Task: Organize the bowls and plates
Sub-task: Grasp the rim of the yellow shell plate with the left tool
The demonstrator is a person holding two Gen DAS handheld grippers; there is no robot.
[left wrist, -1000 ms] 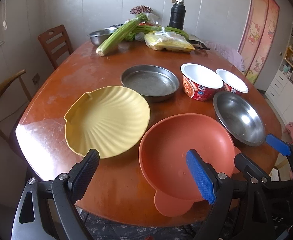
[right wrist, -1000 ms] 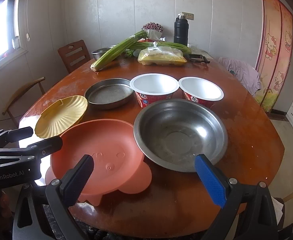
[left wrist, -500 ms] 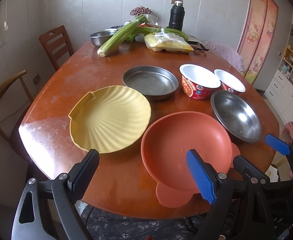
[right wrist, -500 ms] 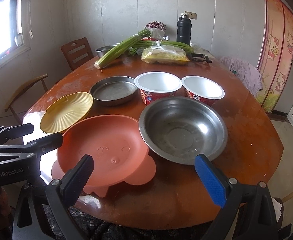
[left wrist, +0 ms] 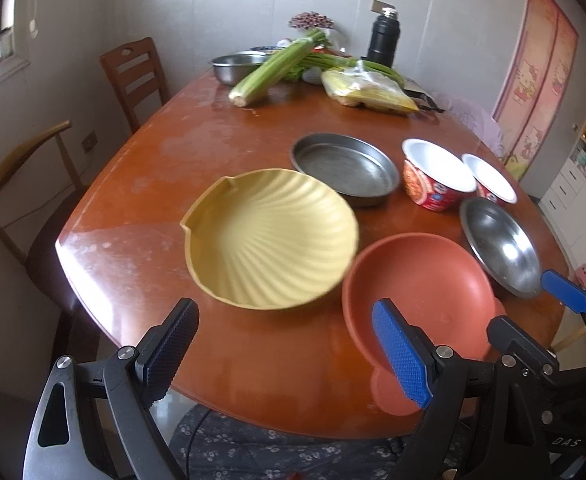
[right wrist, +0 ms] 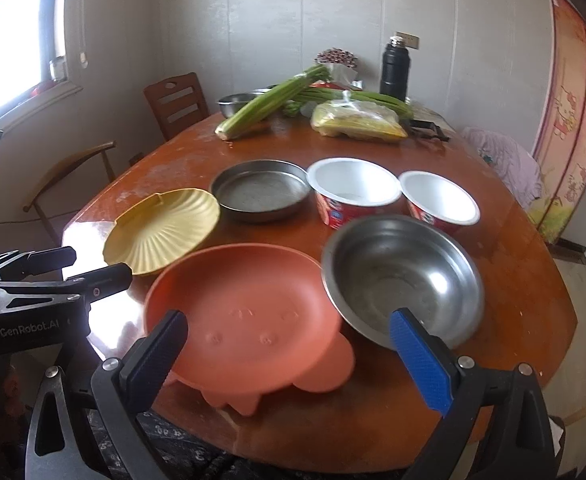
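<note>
Left gripper [left wrist: 289,344] and right gripper [right wrist: 289,352] — jaws spread wide, empty, at the near table [left wrist: 165,152] edge. Yellow shell plate [left wrist: 271,238], orange plate [right wrist: 245,320] and steel bowl [right wrist: 403,276] lie ahead — paper bowls [right wrist: 353,190] behind.

The near half of the table [left wrist: 133,184] is crowded. From the orange plate [right wrist: 245,312], the yellow shell plate [right wrist: 165,228] touches at 10 o'clock and the steel bowl [right wrist: 401,276] overlaps its rim at 2 o'clock. At 12 o'clock the metal pan [right wrist: 261,190] and two paper bowls [right wrist: 353,192] bar the way, almost touching. Bare wood lies toward 9 o'clock of the shell plate and between pan and celery [left wrist: 277,68].
</note>
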